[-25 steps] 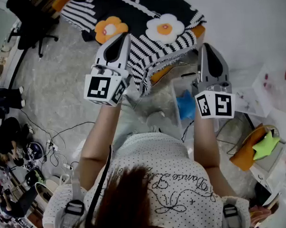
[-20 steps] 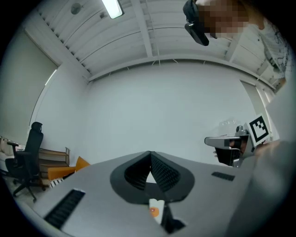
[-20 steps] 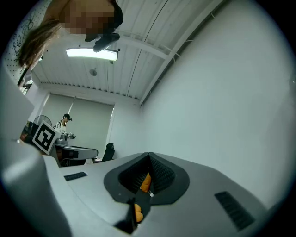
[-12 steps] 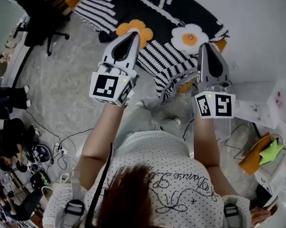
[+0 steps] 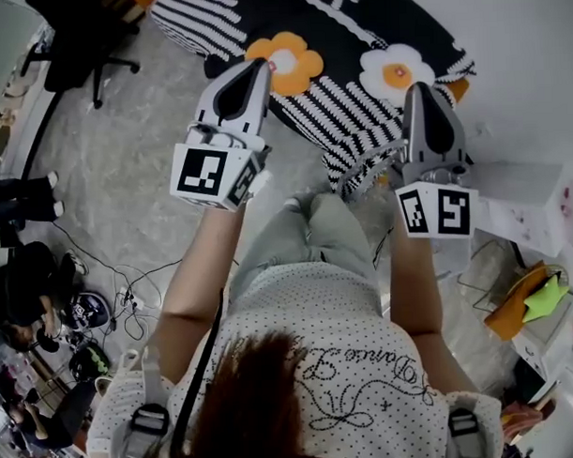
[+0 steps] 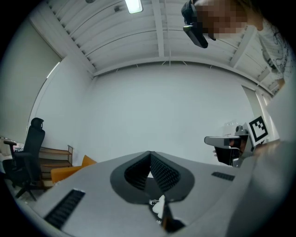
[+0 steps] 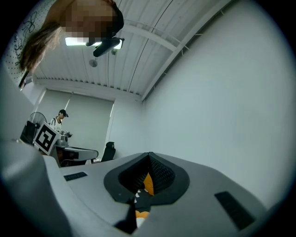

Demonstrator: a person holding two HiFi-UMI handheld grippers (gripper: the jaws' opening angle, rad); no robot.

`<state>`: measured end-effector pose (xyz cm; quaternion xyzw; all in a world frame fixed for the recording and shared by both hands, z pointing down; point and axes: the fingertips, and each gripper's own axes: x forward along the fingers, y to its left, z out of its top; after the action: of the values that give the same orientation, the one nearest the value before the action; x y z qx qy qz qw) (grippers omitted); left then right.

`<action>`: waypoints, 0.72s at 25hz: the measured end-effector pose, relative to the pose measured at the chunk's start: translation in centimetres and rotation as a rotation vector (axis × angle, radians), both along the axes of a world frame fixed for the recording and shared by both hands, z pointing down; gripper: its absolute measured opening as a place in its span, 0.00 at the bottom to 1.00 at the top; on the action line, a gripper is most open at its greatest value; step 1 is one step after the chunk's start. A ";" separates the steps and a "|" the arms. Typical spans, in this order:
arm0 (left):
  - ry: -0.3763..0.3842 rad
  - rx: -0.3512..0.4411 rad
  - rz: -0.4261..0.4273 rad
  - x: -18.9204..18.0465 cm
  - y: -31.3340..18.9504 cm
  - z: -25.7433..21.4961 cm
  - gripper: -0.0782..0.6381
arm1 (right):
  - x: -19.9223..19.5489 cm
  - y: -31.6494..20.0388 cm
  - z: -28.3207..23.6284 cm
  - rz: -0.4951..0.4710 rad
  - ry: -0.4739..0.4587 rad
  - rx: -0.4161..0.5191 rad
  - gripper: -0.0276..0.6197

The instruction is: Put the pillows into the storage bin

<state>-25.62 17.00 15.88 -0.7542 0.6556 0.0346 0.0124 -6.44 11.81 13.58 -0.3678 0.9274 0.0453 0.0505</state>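
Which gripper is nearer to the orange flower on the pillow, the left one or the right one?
Left. The left gripper has its tip right beside the orange flower, on its left; the right gripper is farther right, by the white flower.

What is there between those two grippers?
In the head view, the flowered striped pillow spans from the left gripper to the right gripper; each one's jaws pinch its edge.

The left forearm [image 5: 199,273] and right forearm [image 5: 410,285] are held out forward, side by side. The left gripper [image 5: 251,67] is clamped shut on the near edge of the pillow [image 5: 358,118], towards its left. The right gripper [image 5: 422,89] is clamped on the same edge, towards its right.
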 end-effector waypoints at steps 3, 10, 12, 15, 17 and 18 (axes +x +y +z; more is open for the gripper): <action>0.019 -0.032 -0.012 -0.7 -1.6 0.8 0.11 | -0.2 -1.8 0.5 0.010 0.003 -0.016 0.06; 0.017 -0.033 0.034 -0.8 -9.3 2.1 0.11 | -2.5 -9.1 2.0 -0.028 -0.005 -0.030 0.06; 0.048 -0.033 0.056 -1.0 -12.0 2.3 0.11 | -3.2 -12.0 1.7 -0.034 -0.016 -0.028 0.06; 0.062 -0.041 0.037 -2.5 -15.9 2.3 0.11 | -3.8 -16.6 1.0 -0.037 -0.017 -0.019 0.06; 0.071 -0.049 0.018 -3.7 -18.2 2.4 0.11 | -4.0 -19.6 0.9 -0.034 -0.018 -0.017 0.06; 0.072 -0.053 0.009 -4.2 -19.2 2.5 0.11 | -4.1 -20.9 1.0 -0.034 -0.018 -0.020 0.06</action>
<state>-29.87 -2.20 18.39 -0.7556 0.6527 0.0445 -0.0312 -10.51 -9.07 14.54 -0.3530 0.9334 0.0318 0.0561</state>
